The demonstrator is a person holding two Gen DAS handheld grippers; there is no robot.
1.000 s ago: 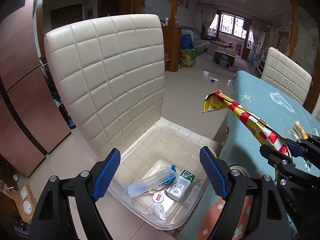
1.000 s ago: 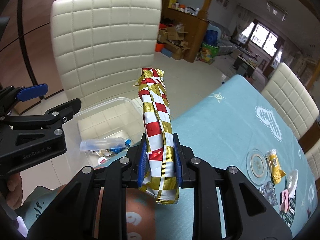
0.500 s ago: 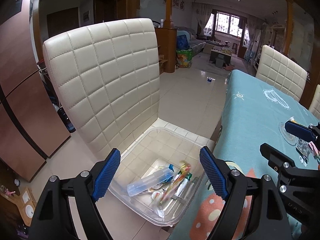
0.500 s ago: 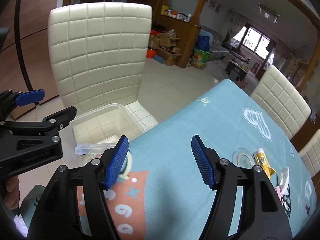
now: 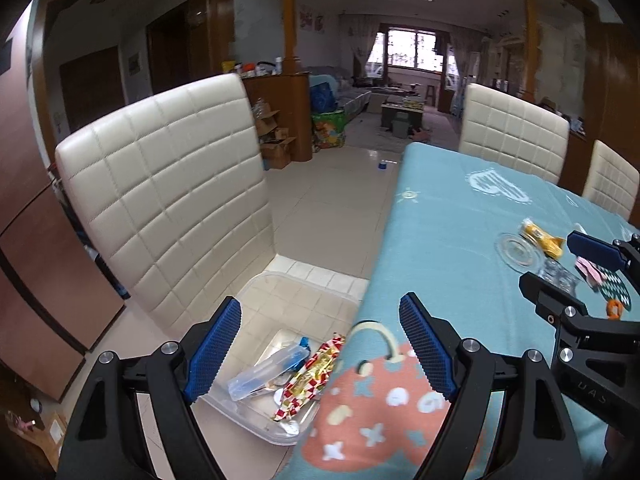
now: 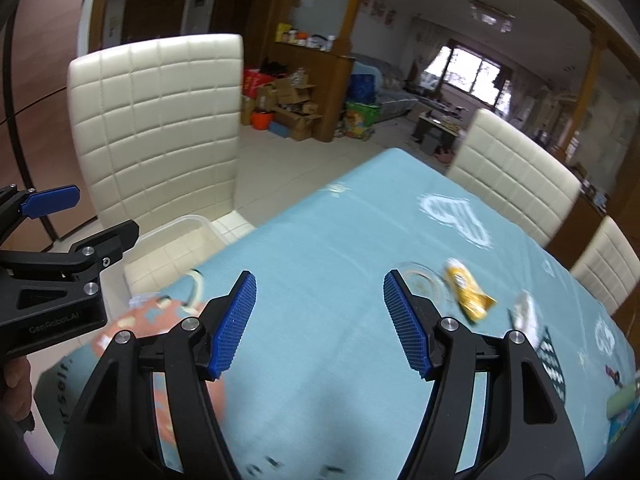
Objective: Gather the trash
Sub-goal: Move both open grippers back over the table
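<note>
Blue tabletop (image 6: 340,232) at right; lower left, the checkered wrapper (image 5: 310,378) now lies in the bin (image 5: 260,292), dropped by the right gripper (image 6: 320,320), jaws just spread, empty; more litter remains.

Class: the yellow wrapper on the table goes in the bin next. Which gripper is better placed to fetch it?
Right. The right gripper is open, empty, over the table facing the yellow wrapper; the left gripper hangs by the bin.

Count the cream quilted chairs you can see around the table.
3: one chair beside the table's left edge, behind the clear bin; one at the far end; one at the far right, partly cut off. Others may be hidden.
</note>
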